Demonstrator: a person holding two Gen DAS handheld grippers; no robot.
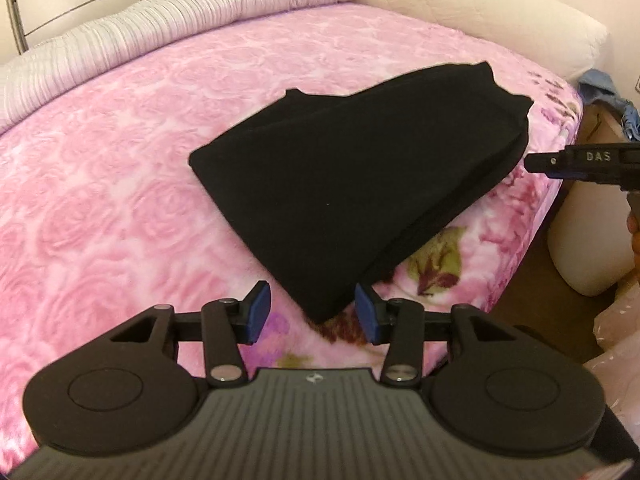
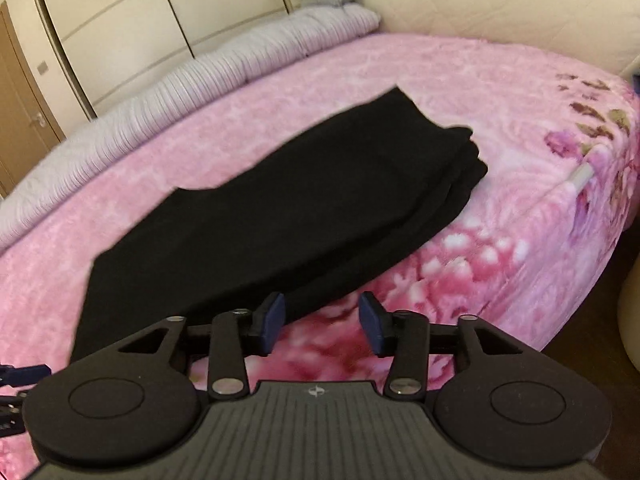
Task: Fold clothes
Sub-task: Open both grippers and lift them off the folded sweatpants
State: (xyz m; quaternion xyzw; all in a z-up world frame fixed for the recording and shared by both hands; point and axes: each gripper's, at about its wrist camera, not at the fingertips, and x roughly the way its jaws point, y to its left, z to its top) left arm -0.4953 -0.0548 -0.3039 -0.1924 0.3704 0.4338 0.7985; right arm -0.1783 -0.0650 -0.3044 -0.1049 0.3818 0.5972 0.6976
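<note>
Nearest the left wrist camera, the left gripper [image 1: 312,312] hangs with its 2 blue pads spread and nothing pinched; the near corner of the black garment [image 1: 344,184] shows in the gap between them, but neither pad presses on it. In the right wrist view the right gripper [image 2: 322,322] likewise stands with jaws apart and empty, poised just off the garment's near long edge, above the pink floral blanket [image 2: 500,240]. The black garment [image 2: 280,216] lies already folded into a layered, roughly triangular stack on the blanket, near the bed's front edge. Beyond the garment a ribbed grey quilt [image 1: 160,36] runs along the far side, with a cream headboard [image 1: 480,12] behind. The risk is judged to be a shallow pinch: catching only the top layer would peel the stack open, and dragging it could slide it off the bed.
</note>
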